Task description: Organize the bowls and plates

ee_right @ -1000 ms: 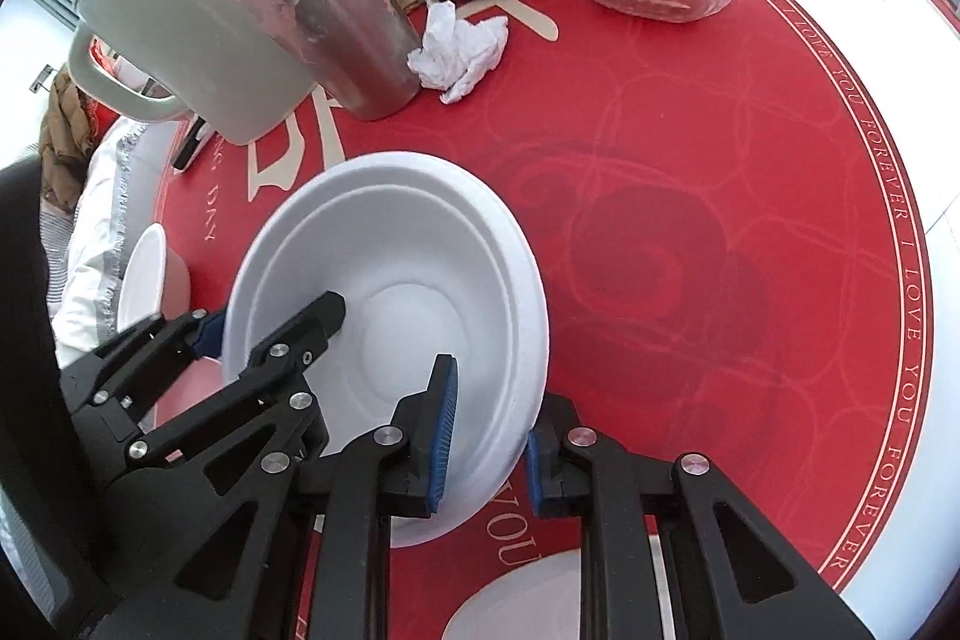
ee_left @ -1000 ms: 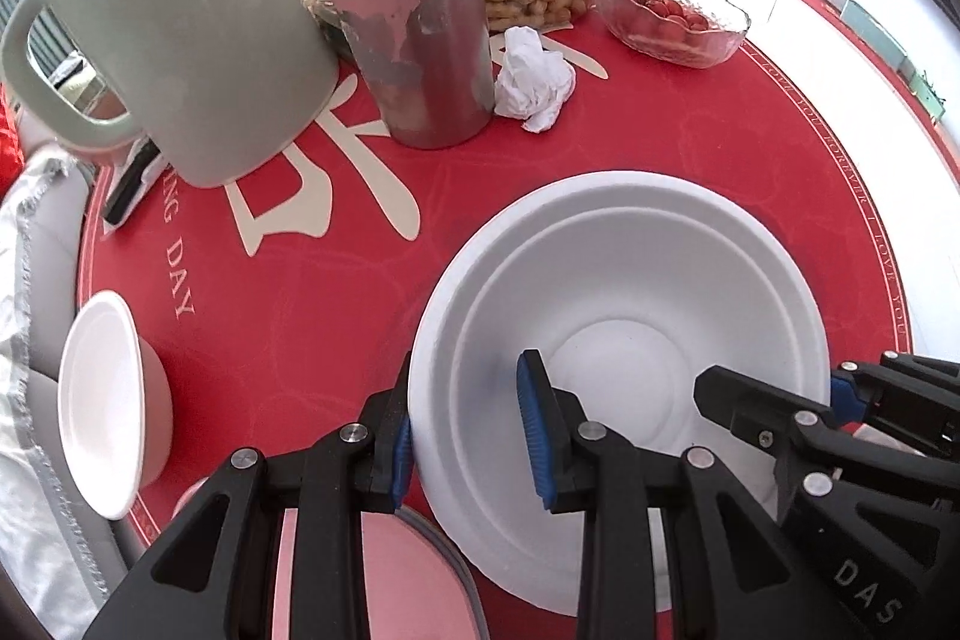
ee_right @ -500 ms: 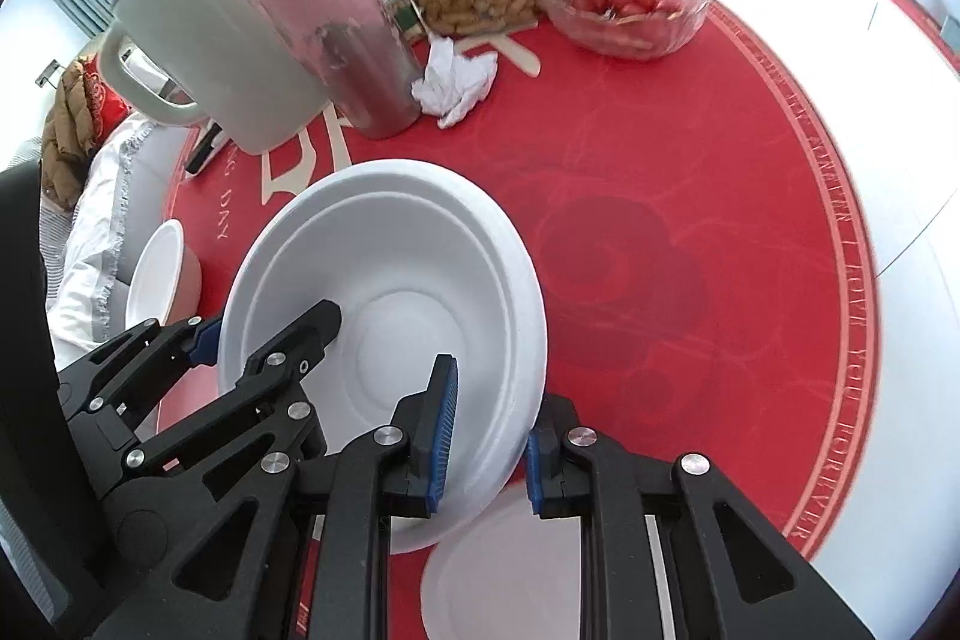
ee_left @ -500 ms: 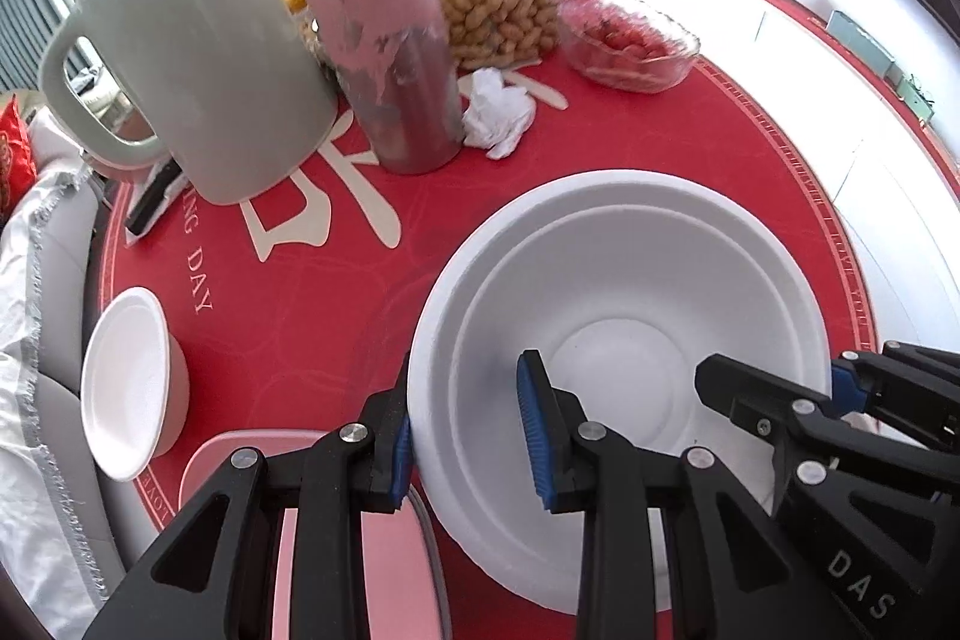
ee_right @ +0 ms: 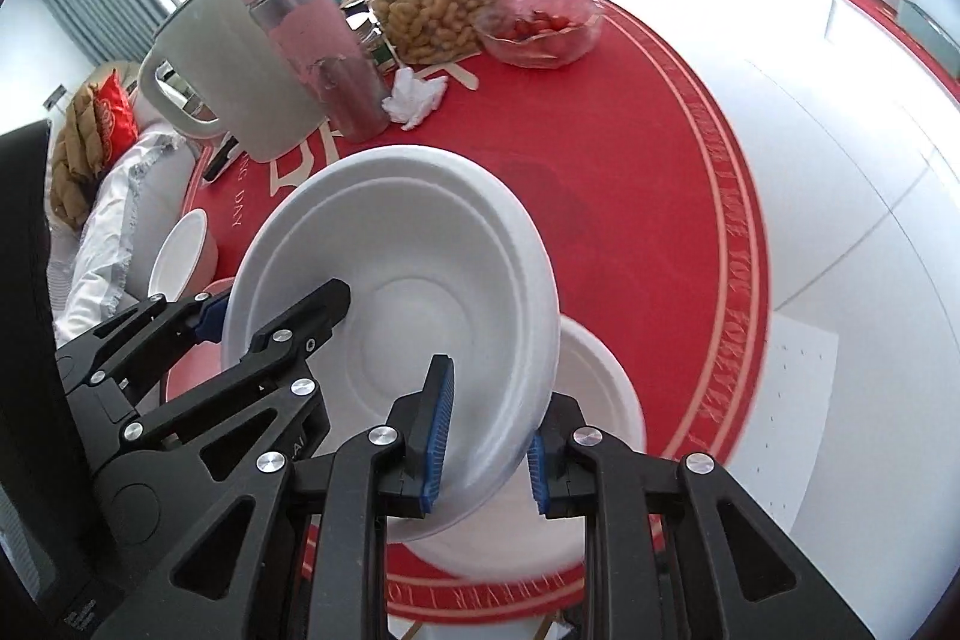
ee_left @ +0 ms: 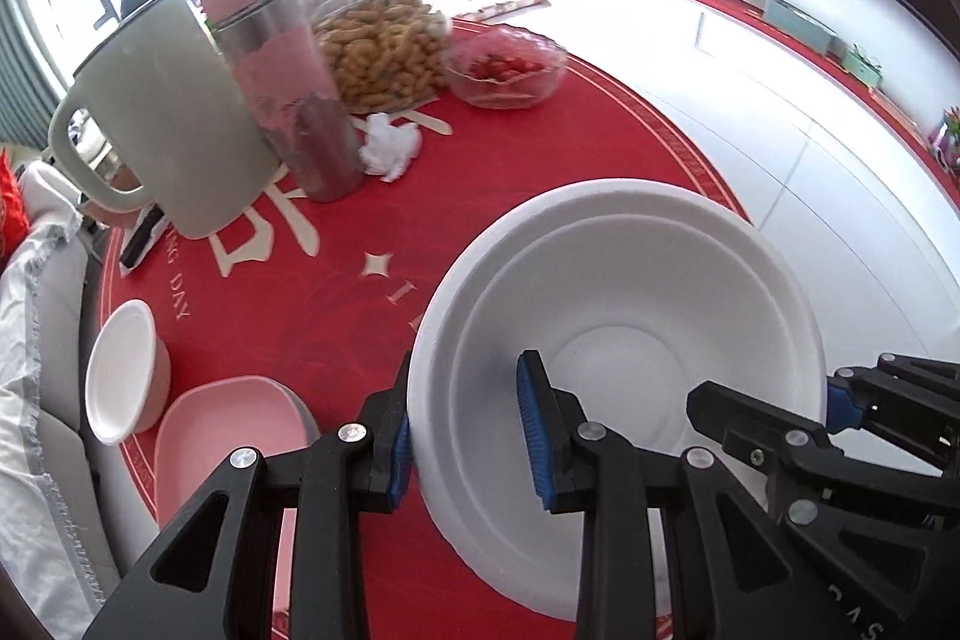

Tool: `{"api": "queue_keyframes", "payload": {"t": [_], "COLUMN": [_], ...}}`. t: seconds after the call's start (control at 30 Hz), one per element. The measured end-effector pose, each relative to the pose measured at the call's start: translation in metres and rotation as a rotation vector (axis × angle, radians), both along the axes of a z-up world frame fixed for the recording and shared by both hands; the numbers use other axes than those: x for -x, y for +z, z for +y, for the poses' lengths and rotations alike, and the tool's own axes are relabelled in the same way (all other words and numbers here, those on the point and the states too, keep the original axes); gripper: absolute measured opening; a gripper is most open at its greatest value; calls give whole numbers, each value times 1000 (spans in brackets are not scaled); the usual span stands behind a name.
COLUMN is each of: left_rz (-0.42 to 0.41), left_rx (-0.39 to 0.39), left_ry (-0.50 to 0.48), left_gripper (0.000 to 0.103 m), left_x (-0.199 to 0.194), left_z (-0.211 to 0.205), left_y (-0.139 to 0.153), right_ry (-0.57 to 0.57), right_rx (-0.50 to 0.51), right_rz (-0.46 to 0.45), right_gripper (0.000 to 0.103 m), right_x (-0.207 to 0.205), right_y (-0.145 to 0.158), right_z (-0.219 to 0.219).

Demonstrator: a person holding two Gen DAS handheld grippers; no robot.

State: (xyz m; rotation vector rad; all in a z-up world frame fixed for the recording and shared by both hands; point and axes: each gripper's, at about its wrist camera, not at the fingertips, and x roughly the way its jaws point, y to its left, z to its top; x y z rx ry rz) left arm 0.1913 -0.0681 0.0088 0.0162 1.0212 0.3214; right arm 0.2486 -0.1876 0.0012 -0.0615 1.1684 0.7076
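Observation:
A large white foam bowl (ee_left: 624,316) is held in the air over the red table mat by both grippers. My left gripper (ee_left: 468,439) is shut on its left rim. My right gripper (ee_right: 483,436) is shut on its right rim; the bowl also shows in the right wrist view (ee_right: 396,292). A white plate (ee_right: 600,400) lies on the mat below the bowl. A pink bowl (ee_left: 228,436) and a small white bowl (ee_left: 120,370) sit at the mat's left edge.
At the back stand a grey-green jug (ee_left: 162,124), a pink-and-steel tumbler (ee_left: 288,94), a jar of peanuts (ee_left: 384,52), a glass bowl of red fruit (ee_left: 507,67) and a crumpled tissue (ee_left: 390,148). The red mat (ee_left: 540,148) ends in white floor on the right.
Both grippers have lifted the large white bowl up and back from the mat. The white plate and the pink bowl have come into view below it.

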Motion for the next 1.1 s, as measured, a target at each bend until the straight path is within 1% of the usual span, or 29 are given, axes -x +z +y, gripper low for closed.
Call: {"api": "queue_keyframes", "payload": {"t": [0.27,0.33,0.37,0.4,0.43,0.47,0.5,0.53,0.57,0.63,0.73,0.83,0.9,0.93,1.03,1.1], "left_rz": [28,25,19,13,3,-6,-19,-42,-70,-109,-175,-235,-271,-286,-315,-333], "left_rx": [7,6,1,0,-5,-12,-22,-41,-57,-53,3,81,131,146,166,178], "left_ry": [-24,-28,-29,-34,-37,-37,-35,-28,-21,-23,-25,-23,-25,-27,-20,1], "left_gripper": [34,36,39,40,46,62,68,74,78,80,81,82,82,82,82,83], "left_x": [6,7,8,9,11,13,17,22,28,39,62,89,107,115,135,147], "left_z": [-24,-28,-28,-29,-29,-29,-28,-26,-23,-17,-6,4,9,11,15,20], "left_y": [-16,-19,-21,-21,-22,-23,-23,-22,-20,-16,-10,-8,-10,-11,-16,-20], "right_ry": [-32,-39,-42,-44,-49,-59,-71,-86,-100,-130,-183,-213,-197,-176,-132,-111], "right_rx": [-6,-10,-16,-21,-23,-37,-52,-61,-65,-113,-143,-186,-203,-192,-153,-142], "right_rz": [37,40,40,38,38,43,48,47,37,3,-56,-93,-134,-174,-285,-340], "right_gripper": [25,25,25,25,25,25,25,32,55,91,92,92,92,92,92,92], "right_x": [9,9,9,9,9,8,7,6,6,6,11,22,35,45,68,78], "right_y": [-18,-21,-23,-23,-25,-26,-27,-27,-26,-23,-18,-19,-20,-21,-21,-21], "right_z": [-27,-30,-32,-33,-35,-38,-41,-46,-49,-59,-70,-76,-75,-71,-61,-56]}}
